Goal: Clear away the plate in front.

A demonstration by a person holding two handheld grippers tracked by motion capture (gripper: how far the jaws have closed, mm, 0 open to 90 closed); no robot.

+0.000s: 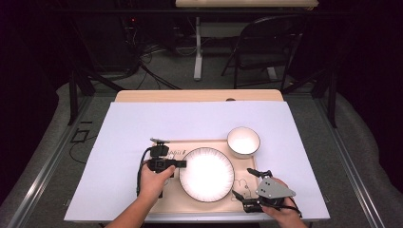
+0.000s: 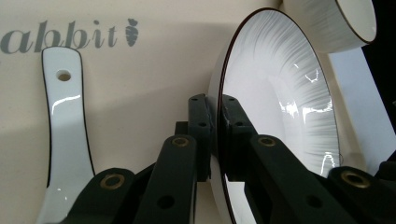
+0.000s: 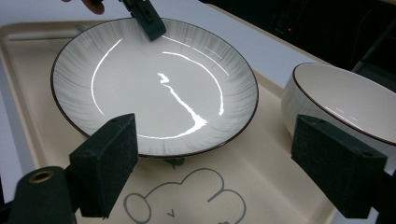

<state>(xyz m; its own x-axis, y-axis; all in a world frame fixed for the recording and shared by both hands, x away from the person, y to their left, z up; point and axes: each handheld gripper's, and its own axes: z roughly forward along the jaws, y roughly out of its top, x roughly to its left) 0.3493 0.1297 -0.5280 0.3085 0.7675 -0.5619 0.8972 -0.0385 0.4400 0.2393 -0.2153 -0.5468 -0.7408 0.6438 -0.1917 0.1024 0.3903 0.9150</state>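
On the beige tray (image 1: 216, 207) on the bench, the left claw (image 2: 214, 105) was clamped on the near-left rim of the white plate (image 1: 206, 174), while the right claw (image 3: 224, 168) hovered wide apart and empty beside the bowl (image 1: 243, 141).

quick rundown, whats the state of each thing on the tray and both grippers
plate: on the tray, rim pinched by the left gripper
bowl: upright, empty, at the tray's far right corner
spoon: lying flat on the tray, beside the plate, untouched
left gripper: shut on the plate's rim
right gripper: open, nothing between its jaws, near the plate and bowl
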